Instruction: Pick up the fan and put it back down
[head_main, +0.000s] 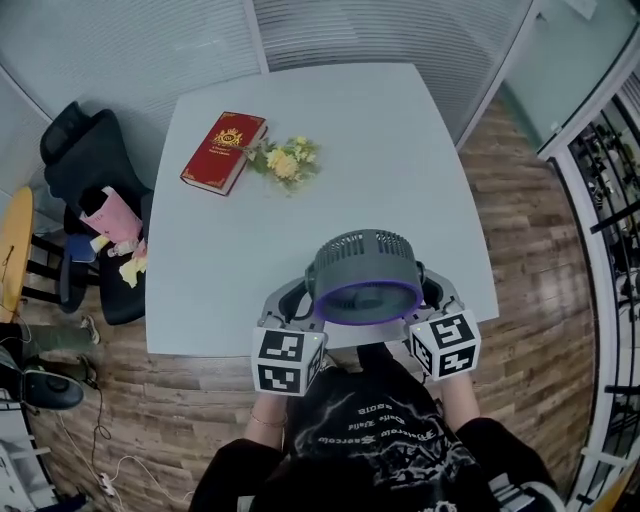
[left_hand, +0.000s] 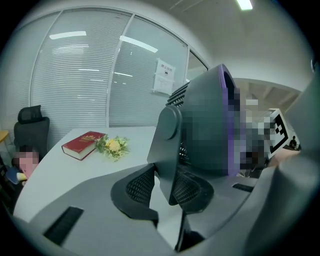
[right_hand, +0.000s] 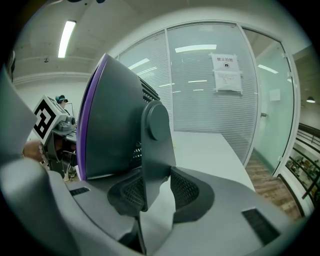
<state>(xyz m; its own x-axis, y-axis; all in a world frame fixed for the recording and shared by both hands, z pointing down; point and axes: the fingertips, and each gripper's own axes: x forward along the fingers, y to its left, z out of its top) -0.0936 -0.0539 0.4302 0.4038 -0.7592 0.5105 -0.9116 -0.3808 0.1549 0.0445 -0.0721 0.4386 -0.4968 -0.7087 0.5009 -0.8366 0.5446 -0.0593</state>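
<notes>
A grey fan (head_main: 363, 262) with a purple front ring is held between both grippers over the near edge of the white table (head_main: 330, 130), close to the person's chest. My left gripper (head_main: 297, 298) is shut on the fan's left side bracket (left_hand: 167, 145), its ribbed pads pressing either face. My right gripper (head_main: 432, 292) is shut on the right side bracket (right_hand: 156, 145) in the same way. The fan's housing (left_hand: 200, 130) fills the left gripper view, and its housing (right_hand: 115, 125) shows in the right gripper view too. Its base is hidden.
A red book (head_main: 223, 151) and a small bunch of yellow flowers (head_main: 287, 160) lie at the table's far left. A black office chair (head_main: 95, 170) with soft items stands left of the table. Glass walls with blinds run behind, wooden floor to the right.
</notes>
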